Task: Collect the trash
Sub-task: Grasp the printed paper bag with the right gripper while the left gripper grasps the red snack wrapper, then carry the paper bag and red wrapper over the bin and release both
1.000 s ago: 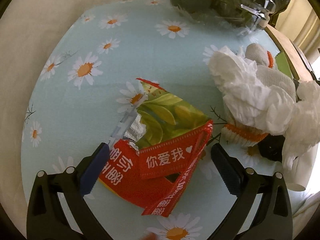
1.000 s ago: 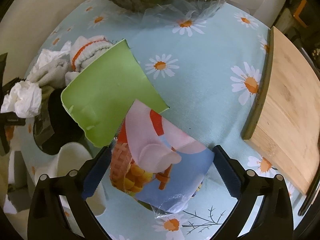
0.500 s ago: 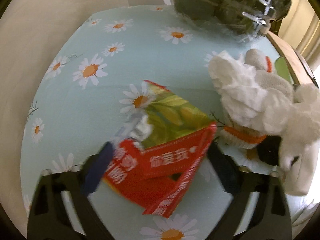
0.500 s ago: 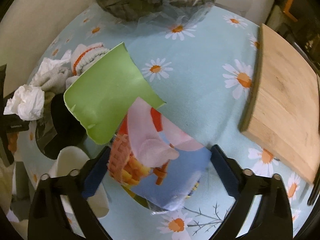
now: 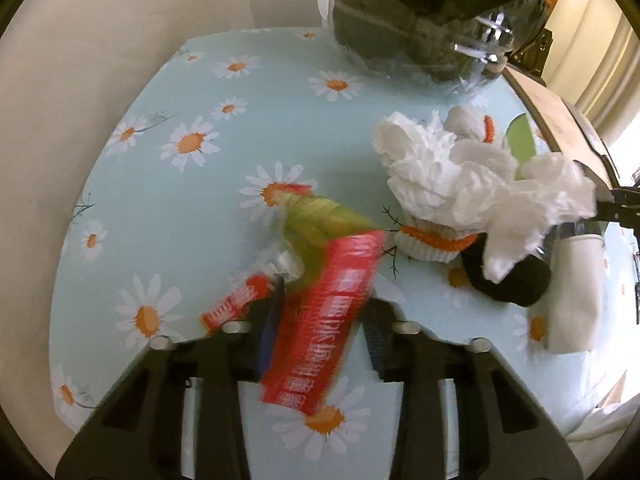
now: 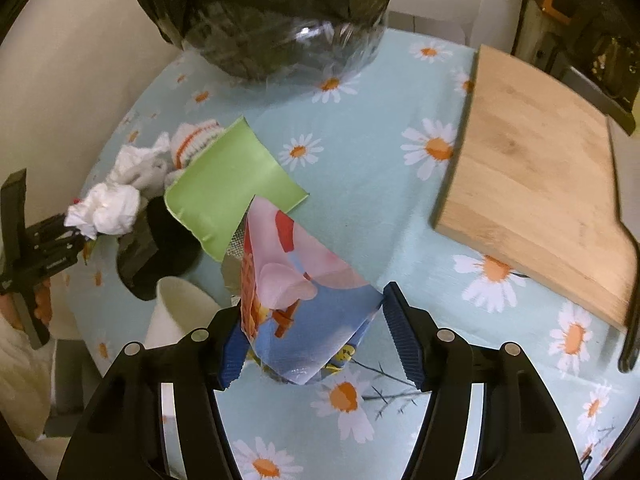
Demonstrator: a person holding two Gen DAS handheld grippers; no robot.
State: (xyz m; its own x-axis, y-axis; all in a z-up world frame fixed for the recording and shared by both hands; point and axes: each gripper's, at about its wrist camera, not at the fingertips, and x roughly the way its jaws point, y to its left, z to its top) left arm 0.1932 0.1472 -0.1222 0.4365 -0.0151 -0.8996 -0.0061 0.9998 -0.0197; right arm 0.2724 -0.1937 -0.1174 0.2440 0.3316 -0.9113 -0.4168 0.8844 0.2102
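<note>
We keep both claws pinched: left claw [image 5: 320,332] on red-green foil snack wrapper [image 5: 320,320], right claw [image 6: 312,340] on pink-blue cartoon wrapper [image 6: 298,300]; carry w/o slack to black bin bag [image 6: 276,16] at 12.

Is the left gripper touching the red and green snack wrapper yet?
Touching. In the left wrist view, the left gripper has both fingers pressed against the crumpled red and green snack wrapper, which is pinched narrow between them and tilted up off the daisy tablecloth.
</note>
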